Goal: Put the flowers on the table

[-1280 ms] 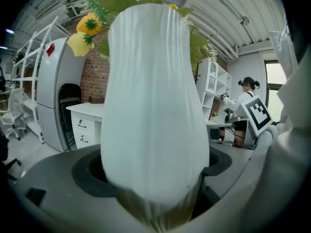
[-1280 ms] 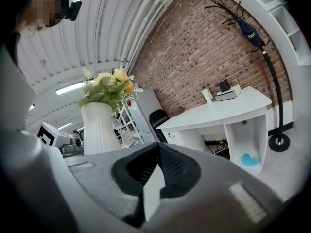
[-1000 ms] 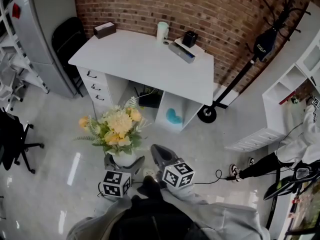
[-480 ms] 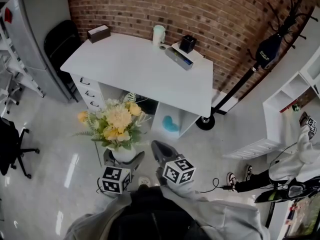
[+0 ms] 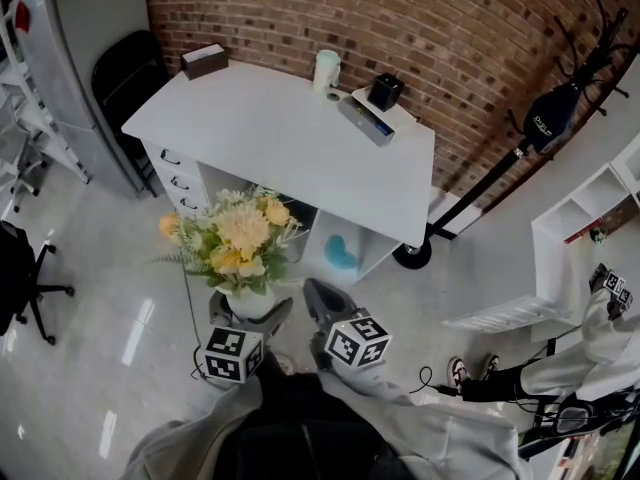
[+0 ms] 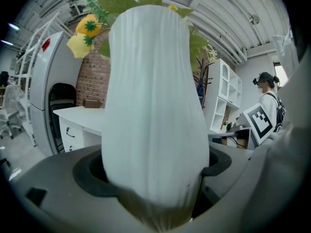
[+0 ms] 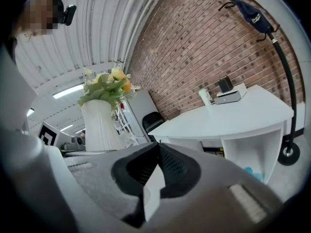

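- The left tool (image 5: pixel 250 315) is clenched on the white ribbed vase (image 5: pixel 247 302). In the left gripper view, the vase (image 6: pixel 154 106) fills the gap between the jaws, and both pads press its lower sides.
- The flowers (image 5: pixel 240 240), yellow and cream with green leaves, stand upright in that vase. They are held in the air in front of the white tabletop (image 5: pixel 270 133), over the floor and not on it.
- Compared with a second ago, the grip looks the same. The bouquet now overlaps more of the drawer fronts below the tabletop's front edge, so it reads a little nearer the tabletop.
- The right tool (image 5: pixel 320 300) is closed with nothing in it. In the right gripper view, its jaws (image 7: pixel 154 176) meet. It sits just right of the vase, in front of the tabletop, as it did in the earlier frames.
- At the tabletop's far edge, against the brick wall, are a brown box (image 5: pixel 205 60), a white cup (image 5: pixel 326 68) and a small black box (image 5: pixel 385 91). A flat grey device (image 5: pixel 364 120) lies just in front of the black box. All sit where they were before.
- A teal thing (image 5: pixel 343 254) rests in the open cubby under the tabletop.
- Another person (image 5: pixel 590 353), well to the right of the tabletop, has shifted in the picture since a second ago. Their shoes (image 5: pixel 458 371) now show lower and further left.
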